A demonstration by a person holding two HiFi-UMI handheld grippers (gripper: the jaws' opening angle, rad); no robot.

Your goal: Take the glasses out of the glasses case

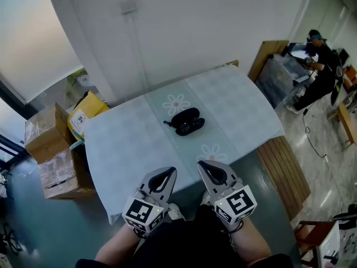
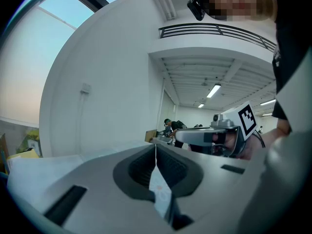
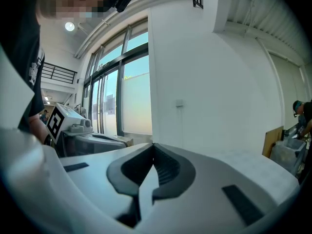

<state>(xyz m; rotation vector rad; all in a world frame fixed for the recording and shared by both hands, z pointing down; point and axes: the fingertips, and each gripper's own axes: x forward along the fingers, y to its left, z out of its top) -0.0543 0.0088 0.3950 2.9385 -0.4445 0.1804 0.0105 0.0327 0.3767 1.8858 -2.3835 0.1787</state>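
1. The glasses case (image 1: 186, 121) is black and lies near the middle of the table (image 1: 122, 144), on a pale chequered cloth with daisy prints. One daisy sits just beyond it, another nearer the front edge.
2. From the head view the case is too small to tell whether its lid is up or whether the glasses are inside.
3. Both grippers are held low at the near edge of the table, side by side and well apart from the case, touching nothing.
4. The left gripper (image 1: 165, 174) has its jaws closed tip to tip. Its own view (image 2: 156, 149) shows the ribbed pads meeting with nothing pinched between them.
5. The right gripper (image 1: 207, 167) is the same: jaws brought together and empty, as its own view (image 3: 153, 146) shows plainly.
6. Each gripper shows up in the other's camera, marker cube and all.
7. On the floor left of the table stand cardboard boxes (image 1: 47, 132) with a yellow bag (image 1: 88, 108) beside them.
8. A slatted wooden bench (image 1: 285, 173) runs along the table's right side.
9. In the far right corner a person (image 1: 319, 52) is bent over a desk.
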